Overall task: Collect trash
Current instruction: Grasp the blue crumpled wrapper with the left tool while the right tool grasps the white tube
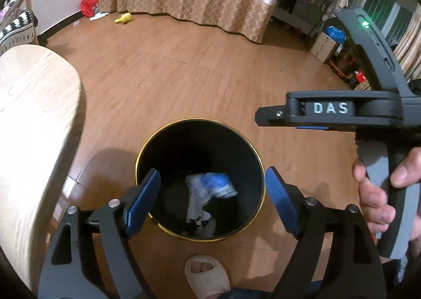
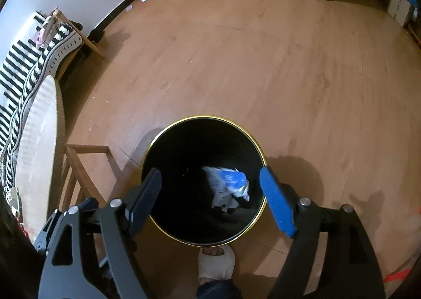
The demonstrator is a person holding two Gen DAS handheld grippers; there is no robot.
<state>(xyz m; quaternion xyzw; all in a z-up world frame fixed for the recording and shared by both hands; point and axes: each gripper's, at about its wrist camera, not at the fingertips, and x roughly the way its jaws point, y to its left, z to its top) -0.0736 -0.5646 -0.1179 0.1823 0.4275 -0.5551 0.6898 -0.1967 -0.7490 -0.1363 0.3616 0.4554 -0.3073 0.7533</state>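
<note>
Both my grippers hang with jaws spread wide and nothing between them, the left gripper [image 1: 213, 195] and right gripper [image 2: 210, 195] over the black gold-rimmed bin [image 2: 155, 141]. Crumpled clear-and-blue plastic wrapper [image 2: 227, 183] lies at the bin's bottom; it looks light, soft and slippery, best pinched at a bunched fold.

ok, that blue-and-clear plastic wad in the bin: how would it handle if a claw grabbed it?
The wad looks like crumpled thin film, so probably floppy and crushable rather than stiff. Likely very light for its bulk, and it may snag or spring open. Its glossy sheen hints it could slip between pads. It lies deep in the black bin, so reach looks awkward.
</note>
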